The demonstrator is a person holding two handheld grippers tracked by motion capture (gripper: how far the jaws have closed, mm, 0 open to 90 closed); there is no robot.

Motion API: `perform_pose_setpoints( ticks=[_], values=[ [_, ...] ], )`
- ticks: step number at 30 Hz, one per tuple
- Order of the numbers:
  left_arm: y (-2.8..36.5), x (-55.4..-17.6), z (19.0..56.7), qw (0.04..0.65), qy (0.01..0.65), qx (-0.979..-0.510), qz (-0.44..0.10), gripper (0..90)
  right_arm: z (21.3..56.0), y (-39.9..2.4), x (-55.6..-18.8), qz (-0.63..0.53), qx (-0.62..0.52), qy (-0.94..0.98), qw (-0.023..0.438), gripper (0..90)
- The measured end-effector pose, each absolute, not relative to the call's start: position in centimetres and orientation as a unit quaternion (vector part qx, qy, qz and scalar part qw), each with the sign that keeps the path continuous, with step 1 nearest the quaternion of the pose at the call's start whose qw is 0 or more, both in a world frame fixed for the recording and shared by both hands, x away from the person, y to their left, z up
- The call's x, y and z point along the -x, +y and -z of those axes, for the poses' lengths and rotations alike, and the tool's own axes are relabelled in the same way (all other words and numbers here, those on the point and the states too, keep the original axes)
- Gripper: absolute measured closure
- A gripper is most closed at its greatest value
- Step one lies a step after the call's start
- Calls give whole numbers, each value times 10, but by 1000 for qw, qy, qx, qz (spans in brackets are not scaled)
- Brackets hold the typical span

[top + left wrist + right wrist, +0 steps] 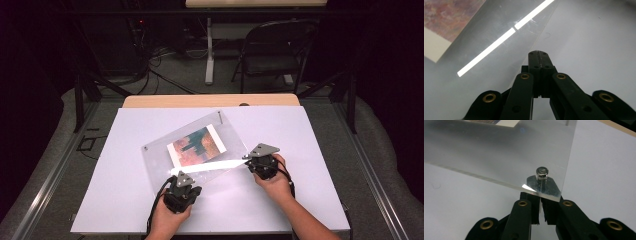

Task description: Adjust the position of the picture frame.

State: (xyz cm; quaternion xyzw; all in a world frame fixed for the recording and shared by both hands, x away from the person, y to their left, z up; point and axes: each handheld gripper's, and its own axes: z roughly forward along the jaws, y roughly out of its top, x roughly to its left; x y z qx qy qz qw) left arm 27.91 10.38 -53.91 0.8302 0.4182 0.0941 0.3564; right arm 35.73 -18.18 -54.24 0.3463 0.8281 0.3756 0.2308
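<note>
White table (125, 200) carries the acrylic frame (165, 150) at its middle; the right gripper (540, 185) pinches 1 corner standoff (542, 173), the left gripper (538, 55) rests shut and empty beside it, so the frame could pivot or slip.

Clear frame (195, 150) on the table (125, 200), picture (196, 146) inside, chair (272, 55) beyond.

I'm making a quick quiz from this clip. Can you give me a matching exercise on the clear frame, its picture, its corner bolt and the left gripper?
Things:
1. clear acrylic frame
2. picture
3. corner bolt
4. left gripper

States:
a. red and teal, inside the frame
b. jaws shut, beside the frame's edge
c. lies askew on the white board
d. between the right gripper's jaws

Pairs: 1-c, 2-a, 3-d, 4-b
</note>
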Motion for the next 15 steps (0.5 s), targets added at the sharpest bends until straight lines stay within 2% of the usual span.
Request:
perform_pose_setpoints(
  ticks=[11,15],
  values=[
    [116,-304,546,364,455,-808,-87,900,544,-185,-322,-365,-340,837,227,859],
    [130,-315,546,366,473,-796,-88,900,543,-170,-298,-374,-325,843,210,859]
  ],
)
